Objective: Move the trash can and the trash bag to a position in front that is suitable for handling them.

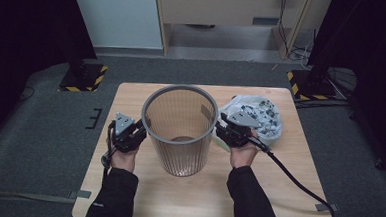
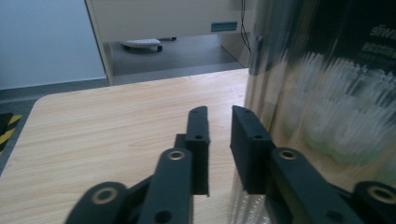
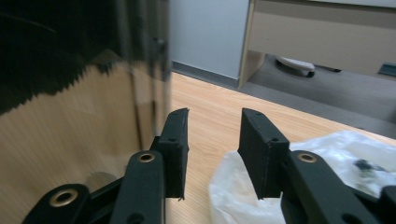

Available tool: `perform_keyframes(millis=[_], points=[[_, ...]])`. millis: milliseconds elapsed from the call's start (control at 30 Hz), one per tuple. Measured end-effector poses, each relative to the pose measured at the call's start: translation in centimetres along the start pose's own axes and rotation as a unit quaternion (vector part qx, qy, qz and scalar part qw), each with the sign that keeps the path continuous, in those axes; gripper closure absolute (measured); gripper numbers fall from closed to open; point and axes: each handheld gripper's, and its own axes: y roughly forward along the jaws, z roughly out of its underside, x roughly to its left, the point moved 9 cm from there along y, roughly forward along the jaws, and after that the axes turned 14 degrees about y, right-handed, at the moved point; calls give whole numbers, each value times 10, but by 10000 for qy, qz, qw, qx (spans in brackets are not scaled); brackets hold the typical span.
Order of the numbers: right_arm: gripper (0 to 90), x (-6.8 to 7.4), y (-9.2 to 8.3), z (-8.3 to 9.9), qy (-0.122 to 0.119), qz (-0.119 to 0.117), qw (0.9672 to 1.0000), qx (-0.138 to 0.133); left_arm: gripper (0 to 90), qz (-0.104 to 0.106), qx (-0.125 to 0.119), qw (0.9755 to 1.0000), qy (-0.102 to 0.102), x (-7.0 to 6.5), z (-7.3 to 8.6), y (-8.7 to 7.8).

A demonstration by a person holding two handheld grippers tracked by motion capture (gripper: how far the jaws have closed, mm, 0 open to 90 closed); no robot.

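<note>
A grey mesh wastebasket [image 1: 179, 130] stands upright near the middle of the wooden counter [image 1: 276, 203], its open mouth tilted toward the camera, so the empty bottom can be seen through the rim. The two grippers flank it, which reads as a two-handed approach to a thing too wide for one pair of jaws. The left gripper [image 1: 135, 134] sits at nine o'clock of the basket, just beside its wall; in the left gripper view its jaws stand a narrow gap apart with nothing between them, the basket's shiny wall [image 2: 322, 93] passing just outside the right-hand jaw, so they are released and grasp nothing. The right gripper [image 1: 226, 130] sits at three o'clock, wedged between the basket and a crumpled white plastic bag [image 1: 260, 117] that lies at about two o'clock of the basket. In the right gripper view its jaws are likewise slightly parted and empty: the basket wall [image 3: 84, 93] runs along the outer face of the left-hand jaw, and the bag [image 3: 327, 158] bulges beside the other jaw, whether touching it I cannot tell. The bag lying so close suggests it is meant as a liner for the basket, and the narrowed jaws probably serve to slip along the wall or steady it rather than clamp anything yet.
</note>
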Motion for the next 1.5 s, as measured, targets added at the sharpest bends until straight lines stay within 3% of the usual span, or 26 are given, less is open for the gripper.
perform_keyframes(millis=[167, 300, 467, 1033, 1300, 1400, 1500], points=[[785, 5, 1, 1, 30, -91, 10000, -3, 885, 83, 24, 9999, -117, -4, -1, 1], [837, 8, -3, 2, -8, -87, 10000, 20, 900, -50, 133, 9998, -117, -8, -2, 0], [840, 5, -13, 4, -204, 38, 9997, 137, 900, 9, 132, 9999, -34, -18, -3, -2], [810, -25, -66, 14, -138, 230, 9995, 178, 900, 190, 9, 9995, 260, -71, -13, -2], [784, -35, -82, 15, -321, 492, 9979, 267, 899, 332, -37, 9990, 296, -85, -16, 0], [721, -39, -83, 15, -187, 433, 9986, 228, 834, 381, -27, 9988, 308, -81, -15, 0], [676, -46, -82, 15, -266, 496, 9982, 207, 689, 437, 27, 9982, 399, -73, -9, -2]])
